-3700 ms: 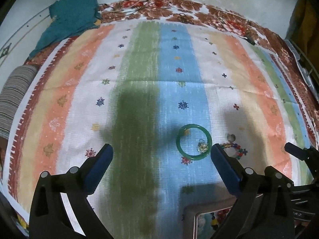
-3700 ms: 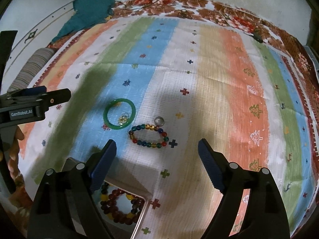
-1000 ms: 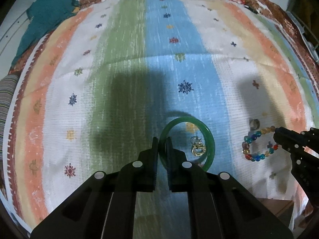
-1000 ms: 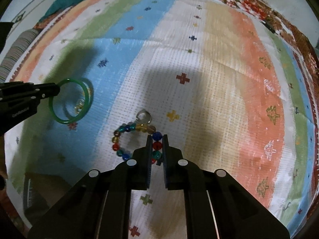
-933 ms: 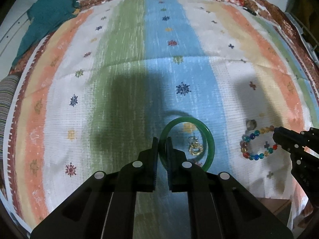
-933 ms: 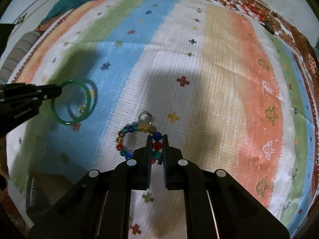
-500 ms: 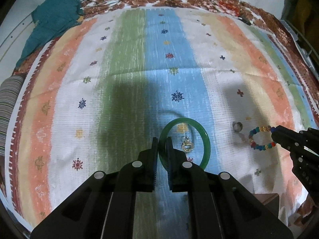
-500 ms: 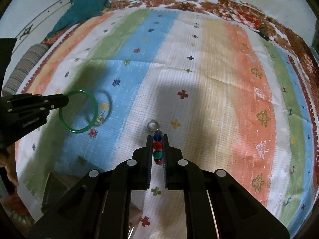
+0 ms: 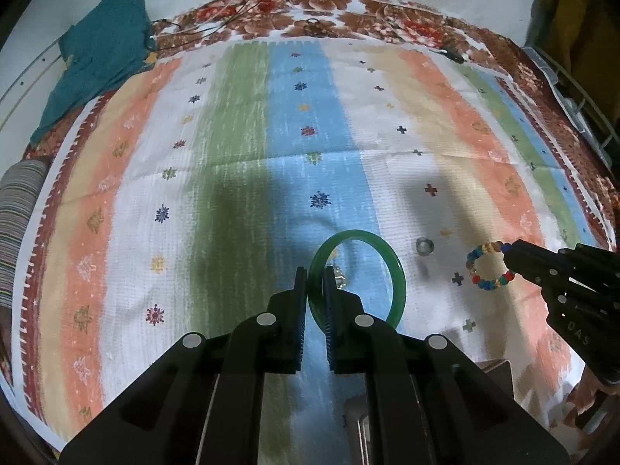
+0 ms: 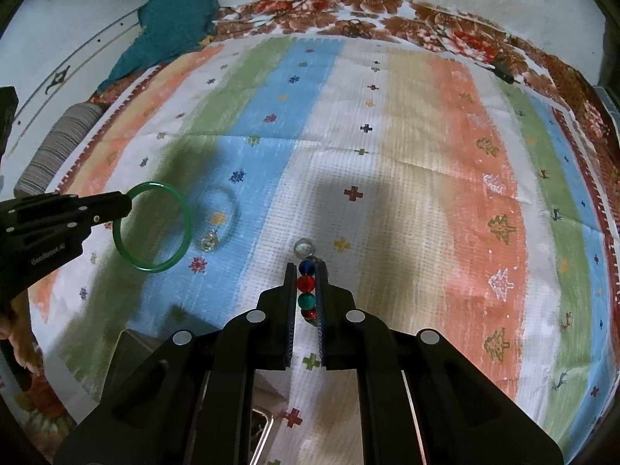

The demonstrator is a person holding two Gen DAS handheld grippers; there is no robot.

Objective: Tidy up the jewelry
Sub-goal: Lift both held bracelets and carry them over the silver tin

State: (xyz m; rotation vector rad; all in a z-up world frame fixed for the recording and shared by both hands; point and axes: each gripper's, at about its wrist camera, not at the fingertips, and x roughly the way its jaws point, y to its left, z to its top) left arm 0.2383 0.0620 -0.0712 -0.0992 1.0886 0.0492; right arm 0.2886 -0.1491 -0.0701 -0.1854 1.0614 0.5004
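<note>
Bangle (image 9: 391, 267) pinched between left fingers (image 9: 300, 298) — bracelet (image 10: 306, 290) between right.

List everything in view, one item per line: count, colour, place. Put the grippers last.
green bangle: one, green, held off the cloth by the left gripper
beaded bracelet: one, multicoloured, held by the right gripper
ring: one, silvery, on the white stripe
small charm: one, gold-clear, on the blue stripe
striped cloth: one, pastel stripes, covering the surface
teal garment: one, far left corner
box: one, near edge, mostly hidden
left gripper: black, shut on bangle
right gripper: black, shut on bracelet
</note>
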